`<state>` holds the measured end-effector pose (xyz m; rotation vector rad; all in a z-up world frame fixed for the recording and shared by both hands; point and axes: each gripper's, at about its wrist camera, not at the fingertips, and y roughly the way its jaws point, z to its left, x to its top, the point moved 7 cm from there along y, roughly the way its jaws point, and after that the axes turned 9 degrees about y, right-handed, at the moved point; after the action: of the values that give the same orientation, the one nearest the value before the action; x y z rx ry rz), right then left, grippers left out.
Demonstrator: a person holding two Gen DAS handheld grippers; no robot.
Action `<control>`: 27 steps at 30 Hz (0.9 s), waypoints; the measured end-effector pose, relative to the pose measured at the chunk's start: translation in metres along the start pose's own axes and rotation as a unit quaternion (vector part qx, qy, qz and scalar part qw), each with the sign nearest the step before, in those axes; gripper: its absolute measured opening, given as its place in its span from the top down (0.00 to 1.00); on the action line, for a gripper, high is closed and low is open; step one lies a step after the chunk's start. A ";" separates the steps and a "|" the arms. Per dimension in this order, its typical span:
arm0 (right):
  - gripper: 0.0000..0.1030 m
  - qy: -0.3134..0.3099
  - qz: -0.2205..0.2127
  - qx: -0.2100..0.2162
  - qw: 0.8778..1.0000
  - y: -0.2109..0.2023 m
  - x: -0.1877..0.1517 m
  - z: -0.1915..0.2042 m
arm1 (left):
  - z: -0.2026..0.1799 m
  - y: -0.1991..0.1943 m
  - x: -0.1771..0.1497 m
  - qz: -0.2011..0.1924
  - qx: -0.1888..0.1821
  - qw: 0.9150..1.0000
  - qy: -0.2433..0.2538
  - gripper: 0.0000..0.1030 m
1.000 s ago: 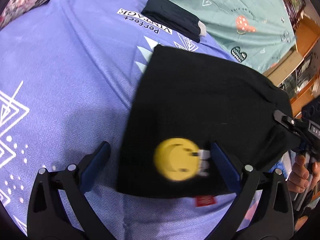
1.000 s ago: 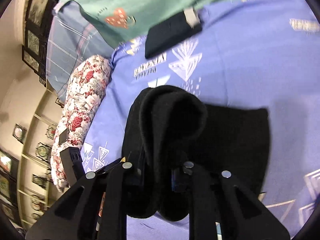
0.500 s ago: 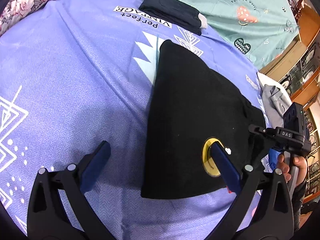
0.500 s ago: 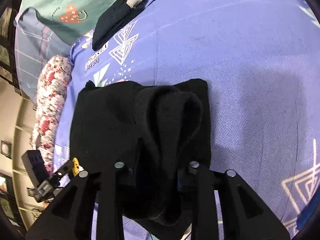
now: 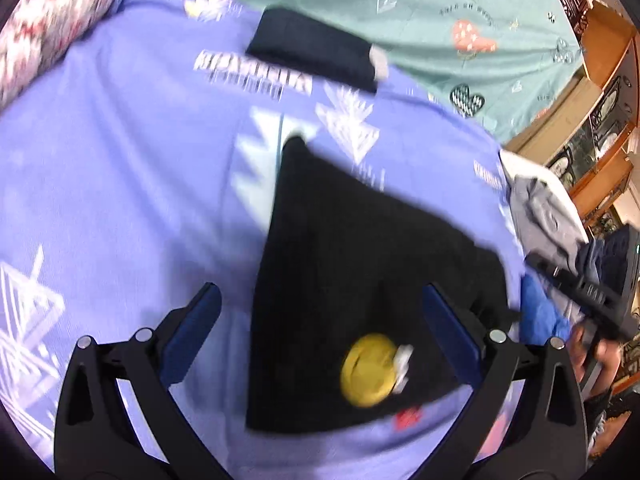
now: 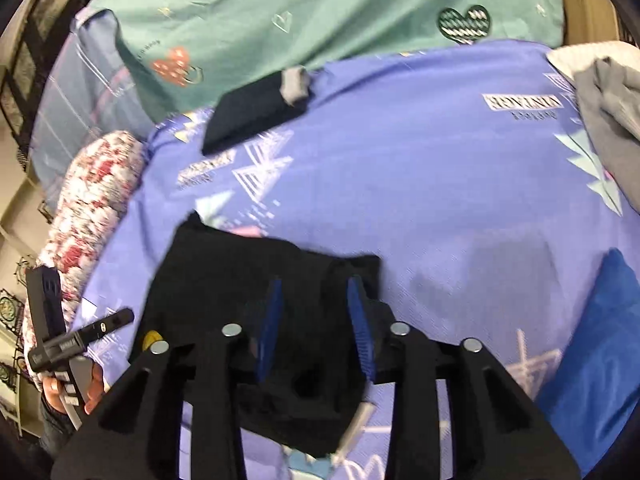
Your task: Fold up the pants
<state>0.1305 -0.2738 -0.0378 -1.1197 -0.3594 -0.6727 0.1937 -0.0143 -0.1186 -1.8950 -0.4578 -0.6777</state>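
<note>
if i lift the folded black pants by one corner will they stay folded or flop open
Probably flop: the black pants are soft cloth, lying limp and bunched near the right gripper. Likely light, and the purple sheet may drag on them.

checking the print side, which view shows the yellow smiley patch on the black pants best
The left wrist view: the yellow smiley patch lies fully visible, though blurred, on the folded black pants. The right wrist view shows only a yellow sliver at the pants' left edge.

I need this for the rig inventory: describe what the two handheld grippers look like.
Both are black plastic frames with silver bolt heads and flat blue finger pads. The left gripper and right gripper match. Each handle block bears small white lettering, too blurred to read.
</note>
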 end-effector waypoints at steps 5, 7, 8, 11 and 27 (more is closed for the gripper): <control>0.67 0.005 0.034 0.036 0.999 0.032 0.004 0.026 | 0.002 0.035 0.038 0.055 0.059 0.997 0.020 0.02; 0.67 0.007 0.045 0.042 0.998 0.042 0.004 0.033 | 0.009 0.051 0.038 0.080 0.063 0.995 0.013 0.02; 0.67 0.012 0.052 0.047 0.997 0.049 0.005 0.034 | 0.015 0.062 0.036 0.096 0.070 0.993 0.004 0.02; 0.67 0.020 0.071 0.049 0.996 0.063 0.005 0.035 | 0.028 0.079 0.029 0.122 0.064 0.990 -0.019 0.02; 0.70 0.003 0.097 0.057 0.994 0.035 -0.026 0.023 | 0.007 0.041 -0.004 0.121 0.023 0.992 -0.006 0.02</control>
<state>0.1350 -0.2348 -0.0678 -1.0290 -0.2755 -0.4786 0.2163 -0.0241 -0.1518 -1.8739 -0.2445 -0.4912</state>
